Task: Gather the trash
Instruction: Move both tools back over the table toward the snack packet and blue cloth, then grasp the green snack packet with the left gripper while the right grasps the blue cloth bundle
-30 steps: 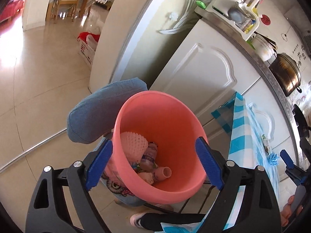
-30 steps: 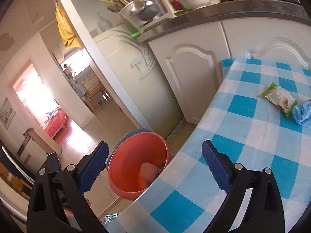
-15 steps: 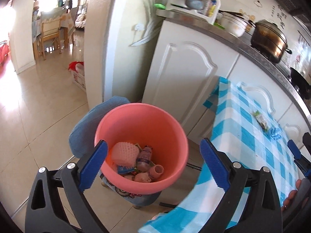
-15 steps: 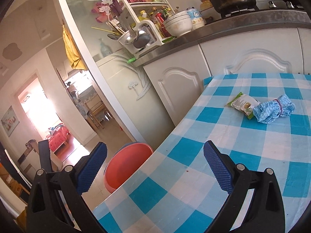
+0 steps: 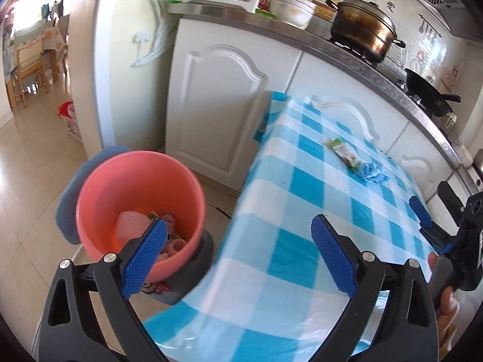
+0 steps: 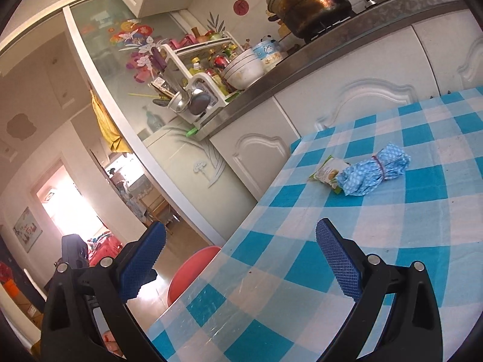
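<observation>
Landmark: the checked tablecloth, blue and white, under a clear glossy cover; all places below are given from it.
Snack wrapper: green and white, lying flat on the cloth toward its far end, near the cabinet-side edge. I judge it very light, thin, crinkly and slippery. Best taken by the free end that points away from the bundle, with one pad slid low under it.
Blue bundle: dotted soft material, cinched round the middle by a thin band, touching the wrapper's near end. I judge it light, squashy and not fragile. Grip across the banded waist, where it is narrowest and firmest.
Pink bucket: on the floor just off the cloth's end, rim below table level. It already holds a pink mesh piece and small bottles.
My left gripper: jaws wide apart, nothing between them, hanging over the cloth's end corner beside the bucket.
My right gripper: jaws spread wide, empty, above the cloth and aimed toward the two items, well short of them.
Risk: the glossy cover may let the wrapper skate away from a closing pad.
</observation>
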Motion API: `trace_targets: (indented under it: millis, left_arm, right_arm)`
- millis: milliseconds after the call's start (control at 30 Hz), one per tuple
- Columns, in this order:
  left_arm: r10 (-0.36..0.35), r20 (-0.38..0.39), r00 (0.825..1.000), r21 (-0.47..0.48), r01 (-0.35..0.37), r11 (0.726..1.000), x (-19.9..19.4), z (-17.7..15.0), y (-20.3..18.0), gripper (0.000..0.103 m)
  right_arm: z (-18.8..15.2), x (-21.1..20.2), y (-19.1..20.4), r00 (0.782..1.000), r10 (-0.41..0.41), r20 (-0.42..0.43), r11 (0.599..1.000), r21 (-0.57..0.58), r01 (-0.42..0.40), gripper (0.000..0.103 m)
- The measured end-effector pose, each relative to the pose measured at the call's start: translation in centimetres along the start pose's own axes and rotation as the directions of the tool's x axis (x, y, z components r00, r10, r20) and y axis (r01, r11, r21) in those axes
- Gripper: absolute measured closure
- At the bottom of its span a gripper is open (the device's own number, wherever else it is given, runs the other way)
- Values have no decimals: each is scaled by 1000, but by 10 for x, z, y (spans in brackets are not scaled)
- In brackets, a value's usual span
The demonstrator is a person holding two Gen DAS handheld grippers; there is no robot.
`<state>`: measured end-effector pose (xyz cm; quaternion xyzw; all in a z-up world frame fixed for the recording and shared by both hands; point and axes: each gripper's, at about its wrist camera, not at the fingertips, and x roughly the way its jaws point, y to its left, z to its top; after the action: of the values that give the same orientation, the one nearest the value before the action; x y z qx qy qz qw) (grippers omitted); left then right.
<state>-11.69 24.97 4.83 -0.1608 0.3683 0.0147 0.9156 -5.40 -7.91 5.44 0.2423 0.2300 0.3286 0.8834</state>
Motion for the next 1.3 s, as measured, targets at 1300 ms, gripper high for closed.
trace_targets:
  millis: [1300]
  left_arm:
    - [-9, -189, 982, 29, 14, 999, 199, 100, -225, 7]
  right_arm:
    - [35, -79, -130, 981, -172, 86, 948, 287, 141, 5]
